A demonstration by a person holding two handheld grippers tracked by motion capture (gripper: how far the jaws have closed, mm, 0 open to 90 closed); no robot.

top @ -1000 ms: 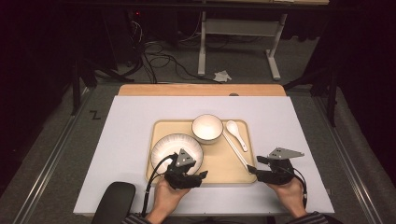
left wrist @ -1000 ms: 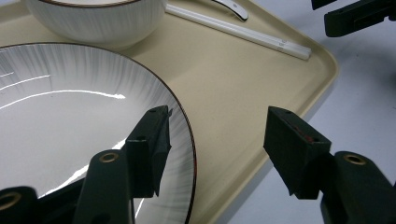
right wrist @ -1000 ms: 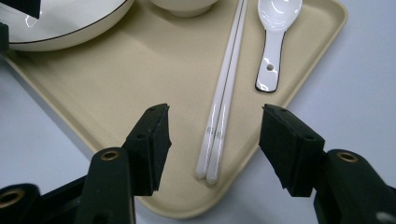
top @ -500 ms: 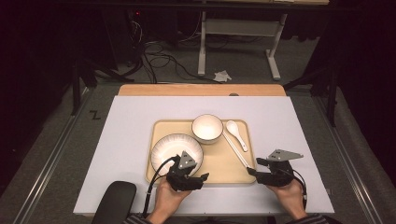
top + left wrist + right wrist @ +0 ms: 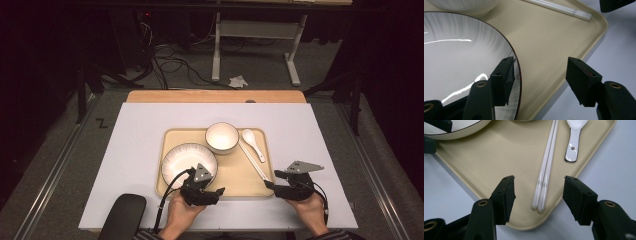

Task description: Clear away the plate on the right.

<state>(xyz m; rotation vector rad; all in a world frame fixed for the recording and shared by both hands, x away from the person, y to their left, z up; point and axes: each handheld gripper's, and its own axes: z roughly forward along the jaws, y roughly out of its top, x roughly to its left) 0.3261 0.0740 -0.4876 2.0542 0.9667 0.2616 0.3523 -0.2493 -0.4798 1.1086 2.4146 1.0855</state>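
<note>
In the high view a tan tray (image 5: pixel 250 175) is lying on a white table (image 5: pixel 135 145), carrying a white plate (image 5: pixel 186 159) at its near left, a white bowl (image 5: pixel 222 137) behind it, a white spoon (image 5: pixel 253 144) at the far right and a pair of white chopsticks (image 5: pixel 252 161) running slantwise toward the near right corner. The left gripper (image 5: pixel 212 191) is hovering at the tray's near edge just by the plate, and the right gripper (image 5: pixel 272 179) is sitting at the near right corner beside the chopstick ends. In the left gripper view the left gripper (image 5: pixel 540 72) is holding its jaws wide apart, one jaw over the plate's dark-lined rim and the other over the tray's edge; the plate (image 5: pixel 461 62) is showing a glossy white face with faint grey streaks fanning toward the rim. In the right gripper view the right gripper (image 5: pixel 539 188) is also spreading its jaws wide, with the chopsticks (image 5: pixel 546 170) lying between them, untouched; they are two slim glossy white sticks lying side by side with small grey marks near their rounded ends, which are resting close to the tray's (image 5: pixel 499 157) corner. The spoon (image 5: pixel 574 140) is lying just beside them, its handle pierced by a small hole.
</note>
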